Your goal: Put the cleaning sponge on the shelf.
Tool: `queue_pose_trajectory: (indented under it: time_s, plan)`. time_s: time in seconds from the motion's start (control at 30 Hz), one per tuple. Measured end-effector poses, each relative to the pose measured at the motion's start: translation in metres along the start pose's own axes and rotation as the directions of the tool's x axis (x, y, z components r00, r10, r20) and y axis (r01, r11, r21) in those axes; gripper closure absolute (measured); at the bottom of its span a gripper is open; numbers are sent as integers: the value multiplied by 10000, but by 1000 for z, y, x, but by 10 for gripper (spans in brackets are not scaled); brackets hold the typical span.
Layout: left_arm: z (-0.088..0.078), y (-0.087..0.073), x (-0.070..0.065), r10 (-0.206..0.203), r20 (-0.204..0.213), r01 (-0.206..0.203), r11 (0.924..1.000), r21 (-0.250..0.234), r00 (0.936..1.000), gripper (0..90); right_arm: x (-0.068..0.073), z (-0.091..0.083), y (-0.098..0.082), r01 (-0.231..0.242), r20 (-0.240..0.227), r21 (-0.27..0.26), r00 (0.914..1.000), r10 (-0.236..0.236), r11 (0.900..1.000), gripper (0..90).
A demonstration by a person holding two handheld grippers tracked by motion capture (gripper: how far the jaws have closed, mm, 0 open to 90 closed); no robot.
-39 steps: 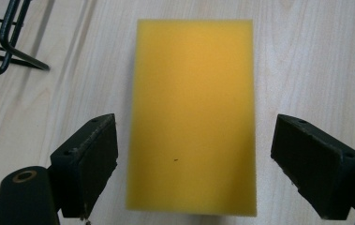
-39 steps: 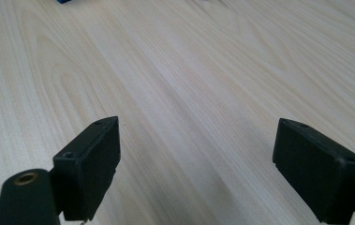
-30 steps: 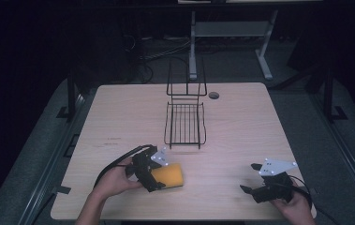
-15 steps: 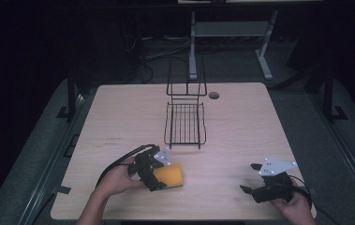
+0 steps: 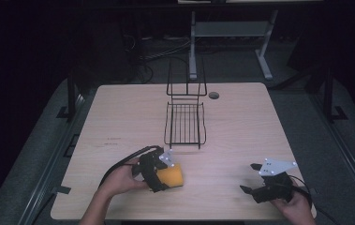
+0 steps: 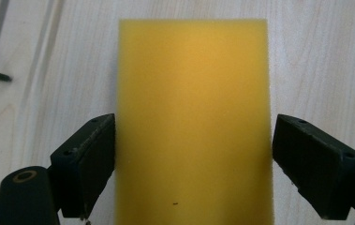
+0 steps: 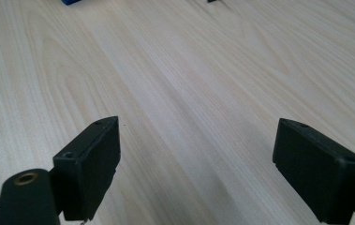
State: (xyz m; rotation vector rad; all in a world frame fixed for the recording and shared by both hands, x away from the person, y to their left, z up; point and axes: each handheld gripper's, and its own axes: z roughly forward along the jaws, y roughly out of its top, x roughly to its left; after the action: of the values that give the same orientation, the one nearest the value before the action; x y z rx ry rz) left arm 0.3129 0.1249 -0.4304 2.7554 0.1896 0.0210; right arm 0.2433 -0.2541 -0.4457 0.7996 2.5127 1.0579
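A yellow sponge (image 5: 176,176) lies flat on the wooden table (image 5: 259,122) near its front left. My left gripper (image 5: 168,177) is open around it, one jaw on each long side. In the left gripper view the sponge (image 6: 194,79) spans nearly the whole gap of that gripper (image 6: 195,140): the left jaw touches its edge and the right jaw stands a hair off. My right gripper (image 5: 249,178) rests open at the front right. Between its jaws the right gripper (image 7: 196,136) has bare wood.
A black wire rack (image 5: 184,124) with an upright back stands at the table's middle, just beyond the sponge. A round cable hole (image 5: 214,95) sits behind it. A blue object (image 7: 72,1) peeks in at the top edge of the right gripper view.
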Motion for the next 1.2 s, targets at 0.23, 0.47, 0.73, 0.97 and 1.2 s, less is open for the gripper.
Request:
queue_pose_trajectory:
  time_s: [0.23,0.47,0.73,0.97,1.2]
  plan:
    - [5,0,1,-85,97,84,9999,137,9999,145,-1,0,-1,29,-27,12,10000,-29,10000,149]
    - [10,1,2,-61,178,55,9994,339,9998,145,-1,-1,-1,49,-93,-24,9999,-49,10000,150]
    - [11,1,2,-40,186,33,9992,405,9998,159,-2,-2,-1,129,-74,-73,9999,-130,9999,150]
    - [11,0,2,-35,224,26,9993,376,9997,192,-2,-2,-1,112,-84,-105,9999,-112,9999,149]
    - [11,0,3,-8,235,-1,9992,404,9997,209,-2,-3,-1,147,-25,-152,9999,-148,9998,150]
